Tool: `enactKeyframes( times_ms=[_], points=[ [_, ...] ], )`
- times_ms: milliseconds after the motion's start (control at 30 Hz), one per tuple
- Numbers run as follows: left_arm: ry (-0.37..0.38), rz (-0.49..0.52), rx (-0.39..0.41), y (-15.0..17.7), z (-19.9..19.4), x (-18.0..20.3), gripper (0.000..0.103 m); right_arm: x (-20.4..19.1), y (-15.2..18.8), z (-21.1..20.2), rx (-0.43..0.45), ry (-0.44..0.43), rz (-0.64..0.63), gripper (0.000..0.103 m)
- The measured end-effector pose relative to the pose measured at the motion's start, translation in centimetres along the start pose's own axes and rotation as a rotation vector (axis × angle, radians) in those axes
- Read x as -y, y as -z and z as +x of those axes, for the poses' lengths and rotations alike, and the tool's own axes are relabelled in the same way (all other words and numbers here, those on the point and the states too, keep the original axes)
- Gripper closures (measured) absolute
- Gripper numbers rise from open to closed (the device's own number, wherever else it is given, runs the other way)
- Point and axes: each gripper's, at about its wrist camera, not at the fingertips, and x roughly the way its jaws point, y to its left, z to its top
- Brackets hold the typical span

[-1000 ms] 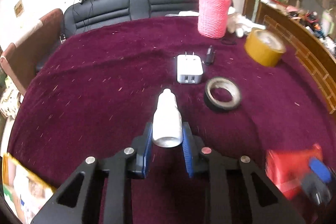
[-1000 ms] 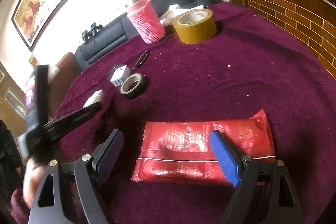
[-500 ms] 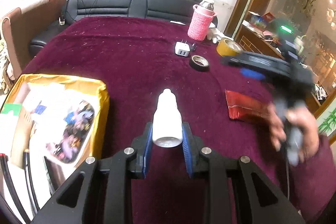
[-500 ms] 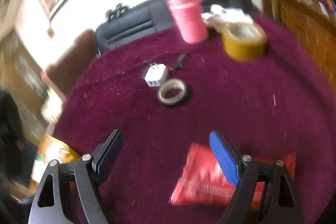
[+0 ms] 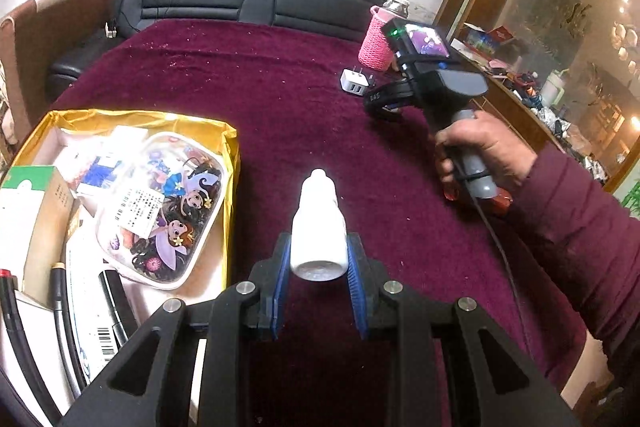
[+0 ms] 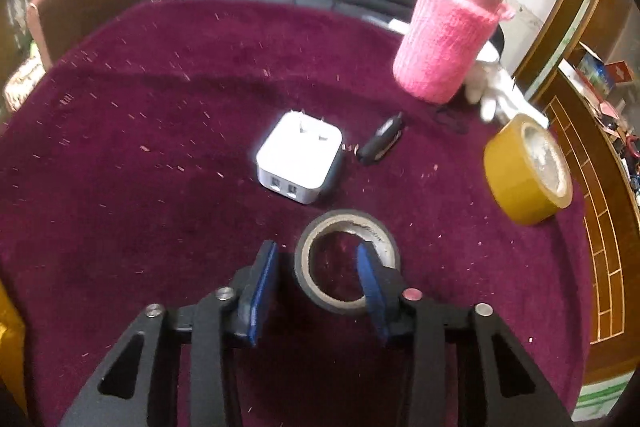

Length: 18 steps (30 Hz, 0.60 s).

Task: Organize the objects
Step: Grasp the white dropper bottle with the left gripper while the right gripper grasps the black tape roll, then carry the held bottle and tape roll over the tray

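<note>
My left gripper point(image 5: 318, 259) is shut on a small white bottle point(image 5: 318, 219), held cap-forward above the maroon cloth just right of a yellow box point(image 5: 231, 163). My right gripper point(image 6: 316, 267) hangs low over a black tape roll point(image 6: 308, 281) and its jaws are closing. The left pad stands outside the roll's left wall with a gap, and the right pad sits inside the hole. In the left wrist view, a hand point(image 5: 484, 151) in a maroon sleeve carries that gripper, and a red packet point(image 5: 502, 202) peeks out under it.
A white charger point(image 6: 300, 159), a small black clip point(image 6: 380, 141), a pink knitted bottle point(image 6: 448, 39) and a brown tape roll point(image 6: 516, 183) lie beyond the black roll. The yellow box holds a cartoon pouch point(image 5: 168, 211) and cartons. A black sofa point(image 5: 240, 1) borders the table.
The left gripper carried the bottle leftward until the yellow box came into view beside it. The right gripper left the red packet, swung over to the black tape roll, and its jaws narrowed.
</note>
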Motion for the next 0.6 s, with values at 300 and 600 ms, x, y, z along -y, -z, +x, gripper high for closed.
enactKeyframes(
  times_ms=[300, 600],
  points=[
    [0.008, -0.024, 0.034, 0.2, -1.2, -0.5, 0.078, 2.1, 1.7, -0.9, -0.031, -0.168, 0.158, 0.093],
    [-0.021, -0.042, 0.084, 0.9, -4.8, -0.5, 0.078, 1.4, 6.3, -7.8, 0.038, -0.285, 0.189, 0.093]
  ],
)
